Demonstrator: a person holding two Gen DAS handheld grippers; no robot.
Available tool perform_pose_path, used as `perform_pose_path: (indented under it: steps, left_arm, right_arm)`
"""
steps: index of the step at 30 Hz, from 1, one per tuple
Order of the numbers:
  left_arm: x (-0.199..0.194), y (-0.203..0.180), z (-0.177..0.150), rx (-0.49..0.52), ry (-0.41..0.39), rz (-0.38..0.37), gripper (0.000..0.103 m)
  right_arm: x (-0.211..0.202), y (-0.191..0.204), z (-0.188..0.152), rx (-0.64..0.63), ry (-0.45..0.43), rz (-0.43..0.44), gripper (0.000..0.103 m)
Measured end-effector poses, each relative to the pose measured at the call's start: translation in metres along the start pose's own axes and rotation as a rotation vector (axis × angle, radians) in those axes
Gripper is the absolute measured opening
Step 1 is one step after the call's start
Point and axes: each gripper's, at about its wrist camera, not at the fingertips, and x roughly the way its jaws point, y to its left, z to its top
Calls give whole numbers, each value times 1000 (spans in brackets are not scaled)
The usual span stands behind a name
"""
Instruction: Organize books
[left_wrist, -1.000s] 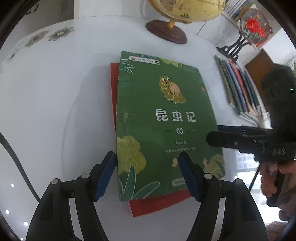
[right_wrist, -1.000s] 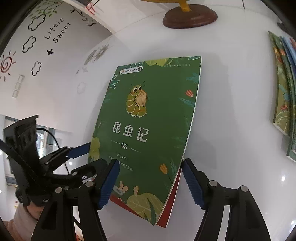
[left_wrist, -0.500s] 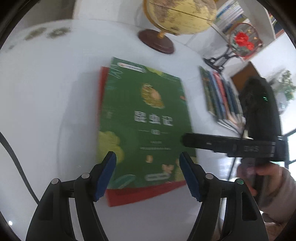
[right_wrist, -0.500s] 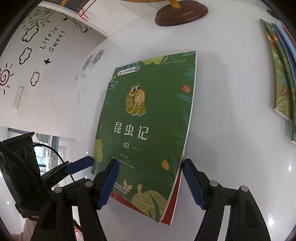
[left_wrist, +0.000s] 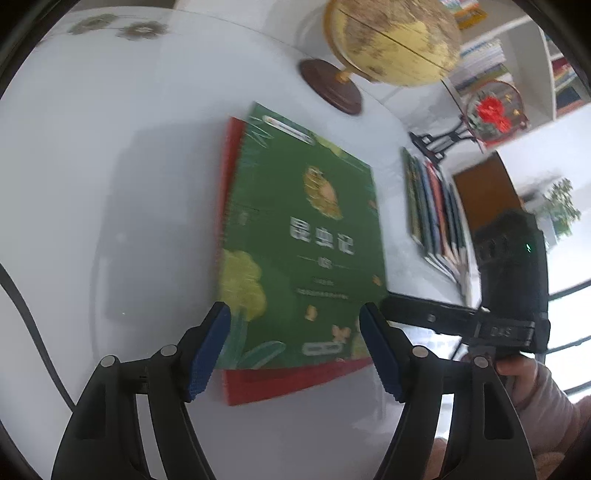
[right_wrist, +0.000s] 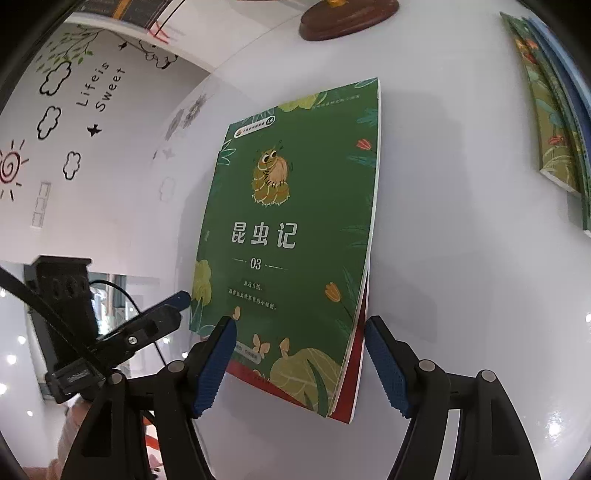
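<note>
Grippers angled down, left gripper (left_wrist: 295, 354) and right gripper (right_wrist: 299, 365) both spread, straddling green book (right_wrist: 291, 236) at lower centre.

The worktop (right_wrist: 461, 221) was white, smooth and glossy, throwing back small light spots at the right of the frame. The green book (right_wrist: 295, 229) had a smooth paper cover with a soft sheen; the red book (left_wrist: 280, 384) under it looked like plain matt card. The left hand-held gripper (left_wrist: 295, 350) was matt black plastic with ribbed blue pads (left_wrist: 207, 354) and small metal pins. The right hand-held gripper (right_wrist: 299, 365) looked the same. At the upper right, the globe (left_wrist: 395, 37) was yellowish on a dark polished wooden base (left_wrist: 332, 86).
</note>
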Motion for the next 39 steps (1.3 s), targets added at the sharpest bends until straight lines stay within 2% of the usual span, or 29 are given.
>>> perform_pose_path:
  steps: [3,4,6,8,10,14,18,22,27,39]
  left_arm:
    - [8,-12,-3,37,22,4,70]
    - [8,-16,-5,58,12,28,70]
    - [3,-23,-6,88,-58,101,70]
    - [-5,-18,-5,56,-102,126,71]
    - [-3,-10,-1,26,-71,172,72]
    - [9,-4,0,17,-5,150,72]
    - [10,-11,-4,33,-2,133,72]
    - [13,-20,-9,74,3,166,72]
    - [8,-14,-15,33,-3,127,72]
    - [6,-14,-13,27,5,143,72]
  right_arm:
    - [1,2,0,-5,2,-5,73]
    - [1,2,0,-6,2,-5,73]
    - [1,2,-1,-11,3,-8,73]
    - [0,1,-2,1,3,-5,73]
    - [-1,-1,-4,12,1,0,73]
    - [-3,-4,-5,29,-7,7,73]
    - [-1,1,-5,13,1,-13,73]
    - [-1,7,-5,-8,5,-47,82]
    - [-1,9,-8,-31,4,-78,83]
    - [4,18,-11,-61,21,-96,88]
